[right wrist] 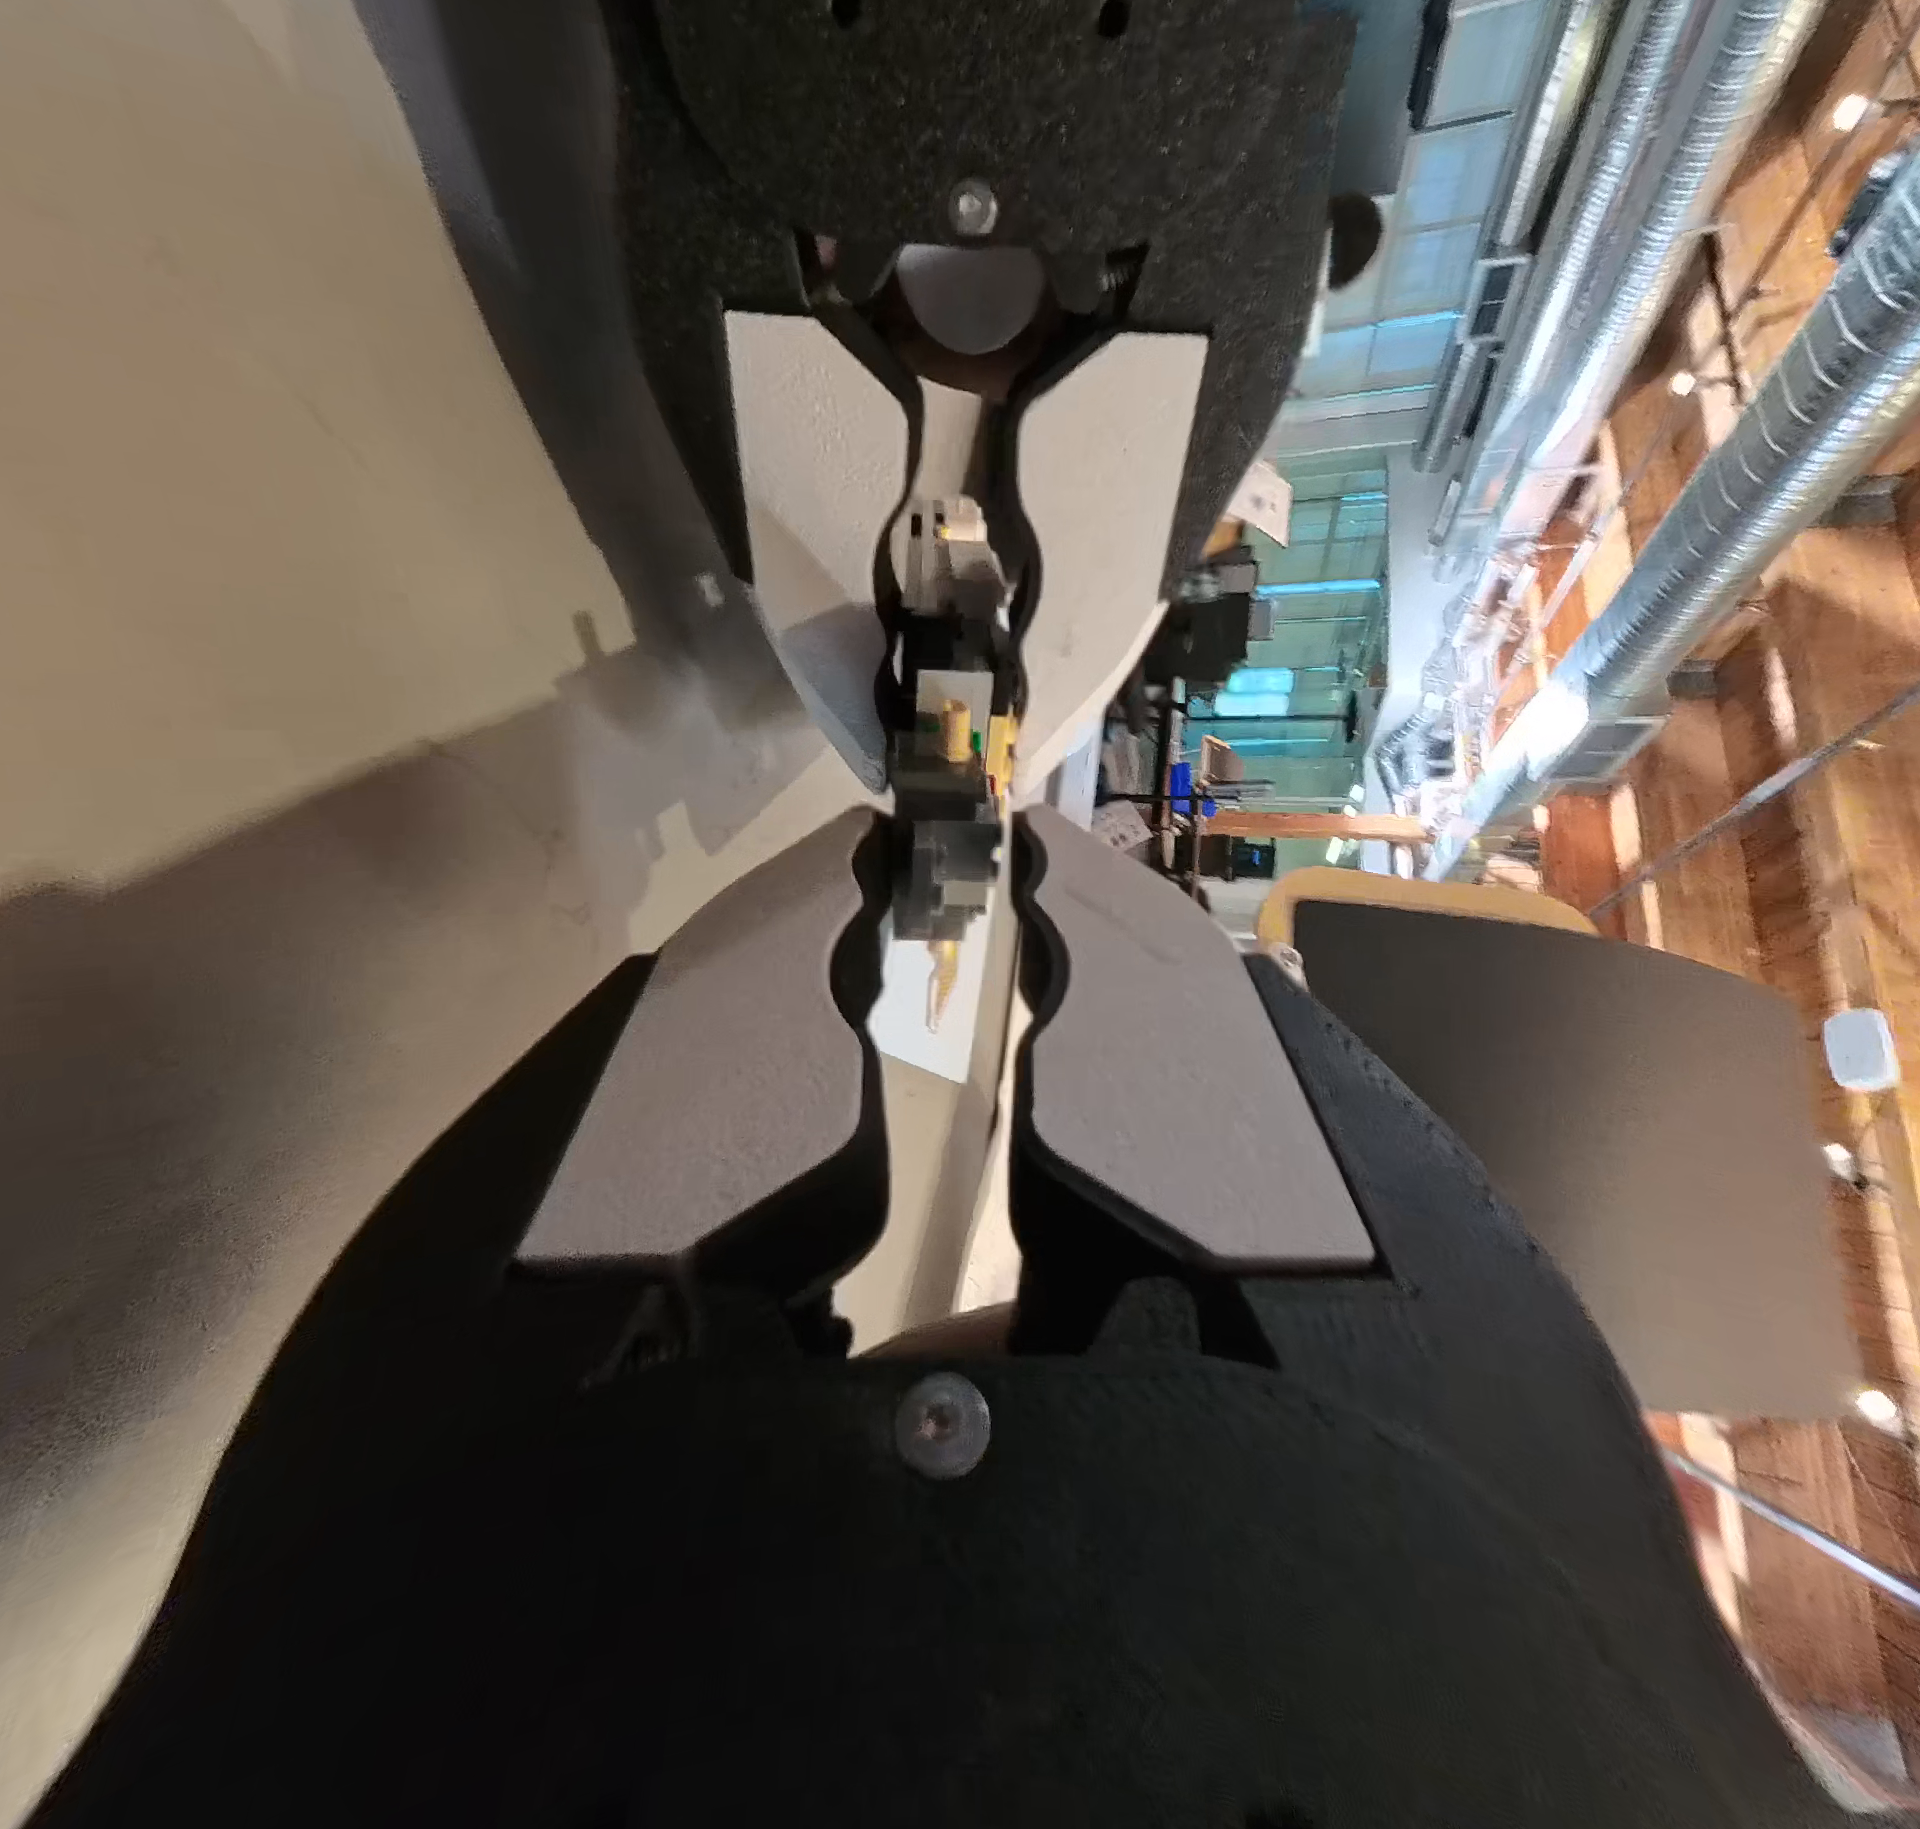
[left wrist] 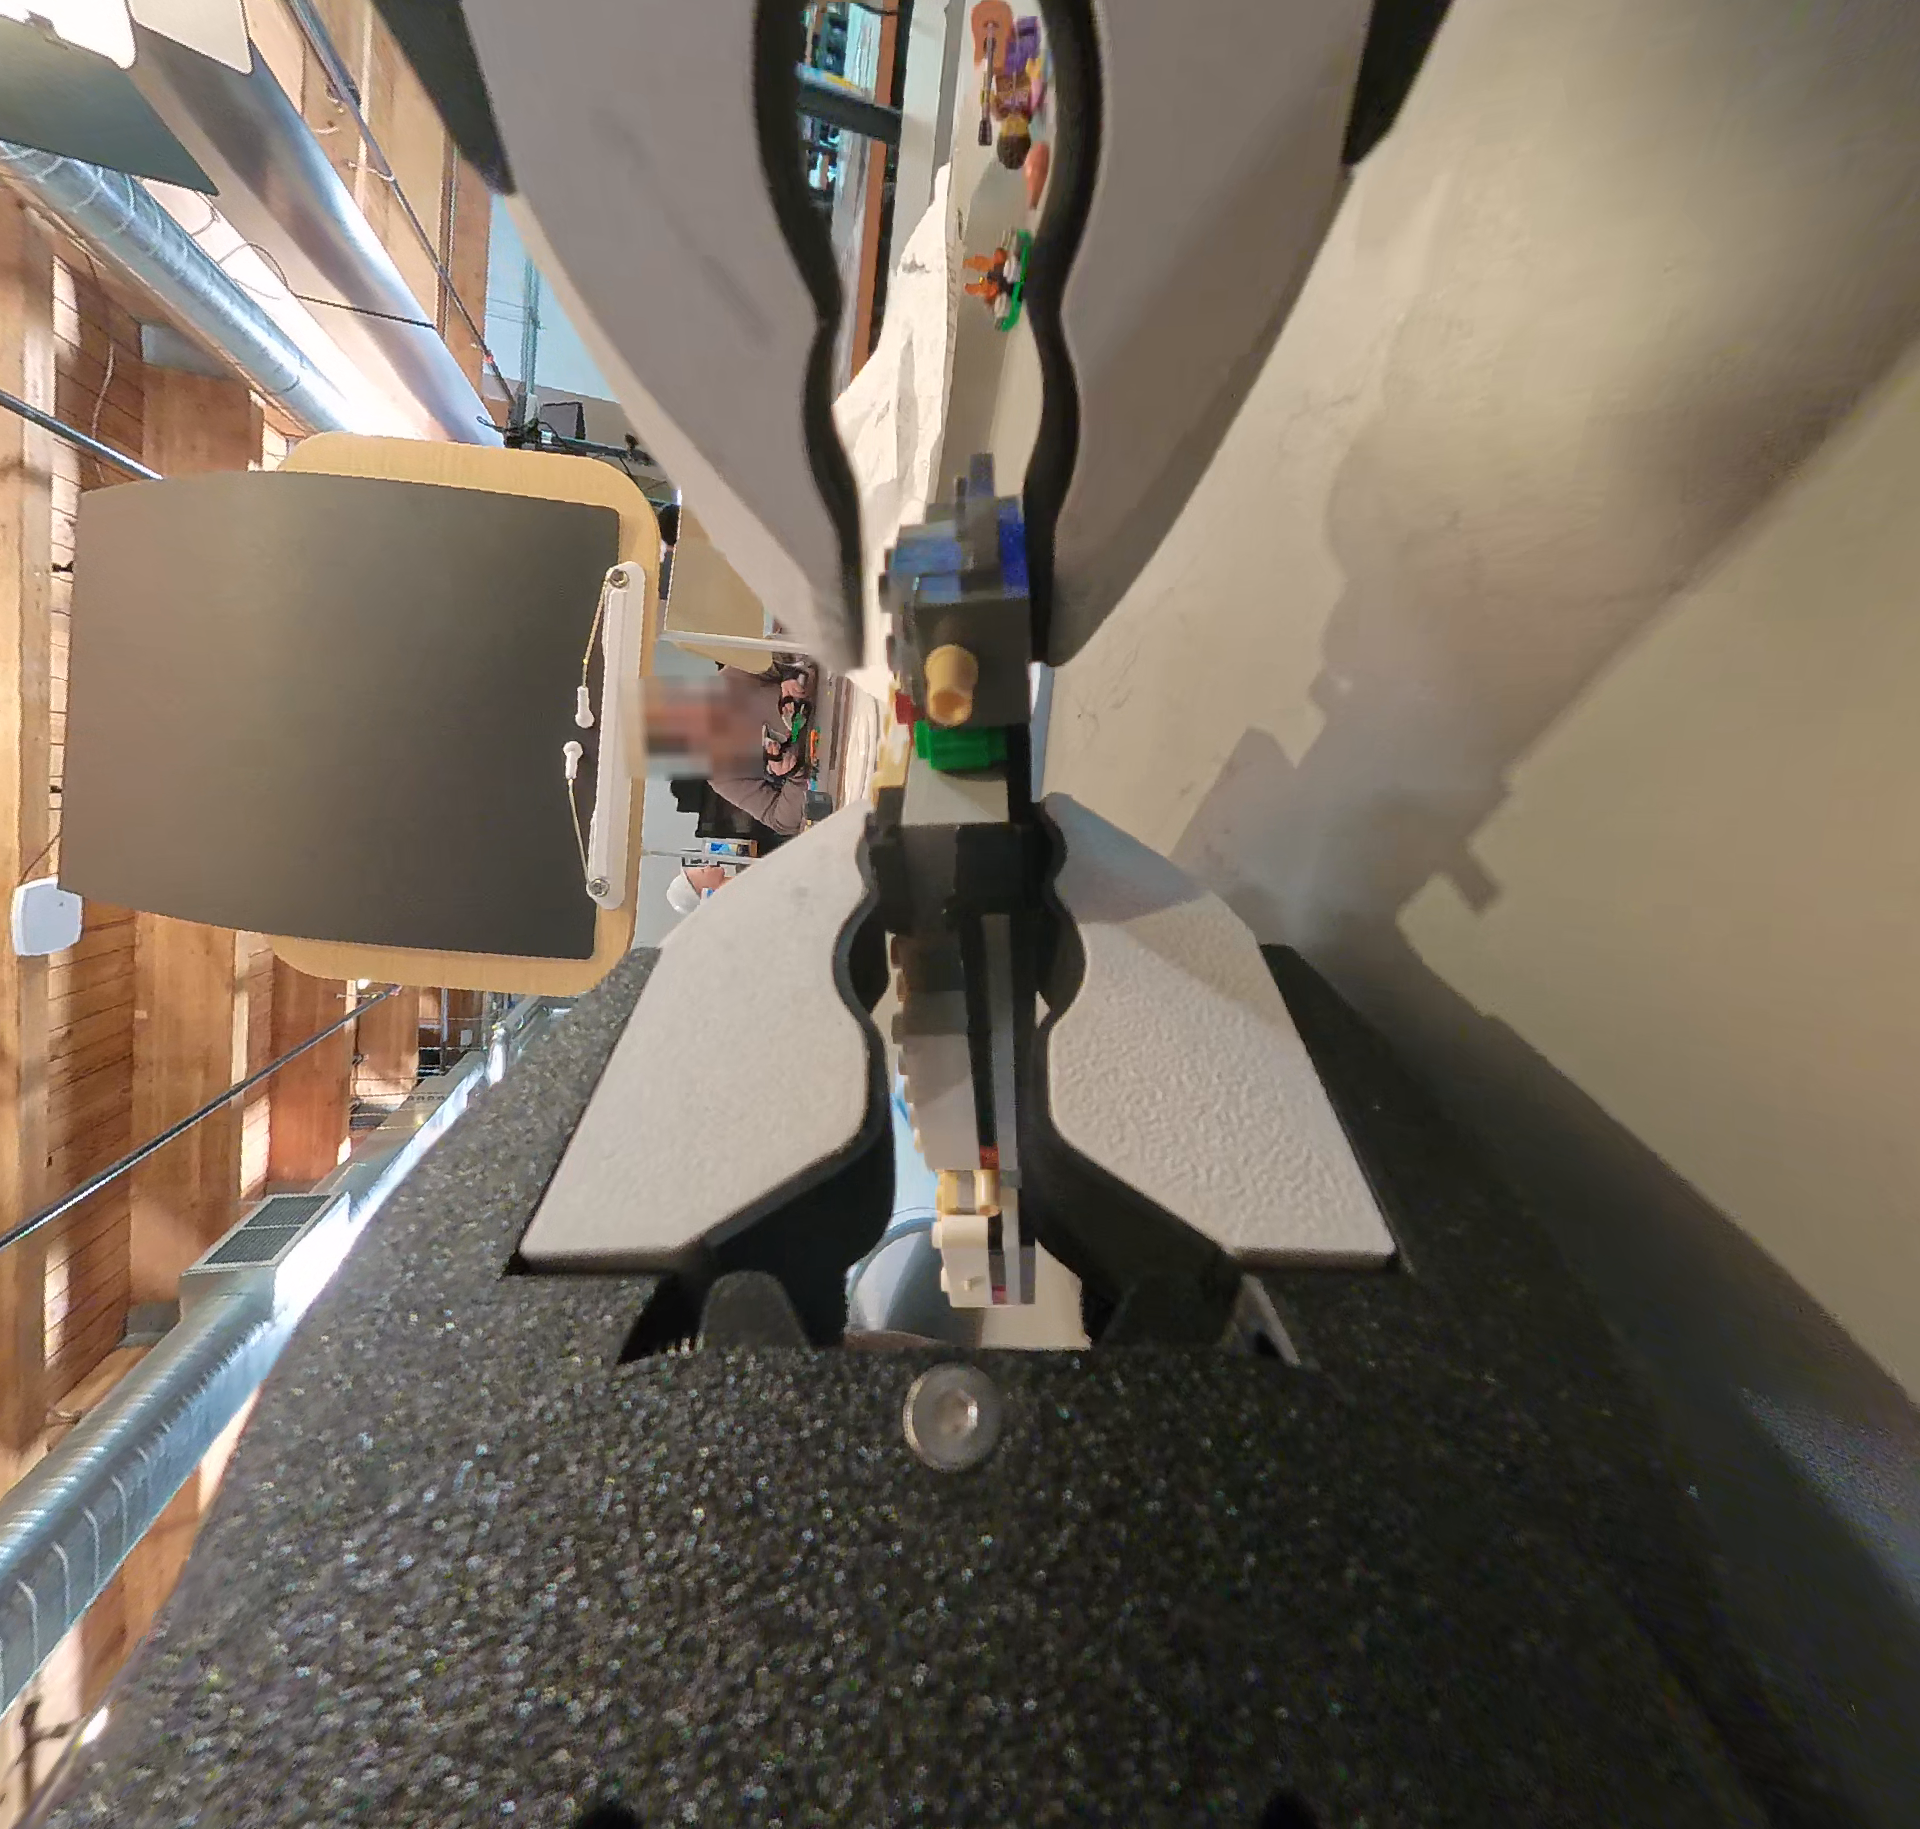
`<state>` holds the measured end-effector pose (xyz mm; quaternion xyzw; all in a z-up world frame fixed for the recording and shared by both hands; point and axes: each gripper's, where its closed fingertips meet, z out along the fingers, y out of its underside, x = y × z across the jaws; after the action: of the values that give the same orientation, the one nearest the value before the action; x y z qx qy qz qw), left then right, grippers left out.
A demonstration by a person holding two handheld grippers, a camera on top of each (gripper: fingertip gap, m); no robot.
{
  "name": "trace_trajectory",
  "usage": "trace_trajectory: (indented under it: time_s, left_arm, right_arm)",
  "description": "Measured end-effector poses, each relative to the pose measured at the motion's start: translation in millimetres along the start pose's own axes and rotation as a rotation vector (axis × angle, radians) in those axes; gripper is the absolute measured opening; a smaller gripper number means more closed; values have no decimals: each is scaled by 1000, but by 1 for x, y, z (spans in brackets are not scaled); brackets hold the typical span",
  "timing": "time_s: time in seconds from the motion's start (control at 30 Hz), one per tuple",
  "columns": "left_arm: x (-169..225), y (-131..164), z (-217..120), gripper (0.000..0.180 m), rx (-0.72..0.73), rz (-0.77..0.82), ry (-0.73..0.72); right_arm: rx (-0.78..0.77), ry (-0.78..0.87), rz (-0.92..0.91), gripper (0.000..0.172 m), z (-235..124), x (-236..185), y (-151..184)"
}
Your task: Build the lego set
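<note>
Both grippers clamp one long toy-brick assembly of dark grey, black, blue and green blocks with a tan peg sticking out of it. They meet tip to tip.

The left gripper closes its grey, black-lined fingers on the black and grey end of the build, pads pressed to both sides. The right gripper enters from 12 o'clock and grips the blue and dark grey end. The cream tabletop runs close along the 3 o'clock side, so there is little free room there. Toward 9 o'clock the space is open as far as a black panel with a pale wooden rim.

In the right wrist view the right gripper pinches the stepped dark grey end, with the left gripper opposite at 12 o'clock. The tabletop lies at 9 o'clock.

Only the left wrist view shows small toy figures on the table at 12 o'clock and a seated person far off. Only the right wrist view shows a small gold spiral piece below the build, and ribbed metal ducts at 2 o'clock.
</note>
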<state>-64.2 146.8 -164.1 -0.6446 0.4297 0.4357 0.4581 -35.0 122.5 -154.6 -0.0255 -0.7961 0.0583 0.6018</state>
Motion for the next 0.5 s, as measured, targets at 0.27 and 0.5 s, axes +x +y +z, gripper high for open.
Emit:
trace_trajectory:
  time_s: [0.27,0.5]
  left_arm:
    - [0,0,-3,24,-4,26,-20]
    - [4,-3,-8,24,-1,41,-31]
  right_arm:
    - [-44,61,34,43,-5,1,14]
    - [-5,98,11,40,-7,-1,5]
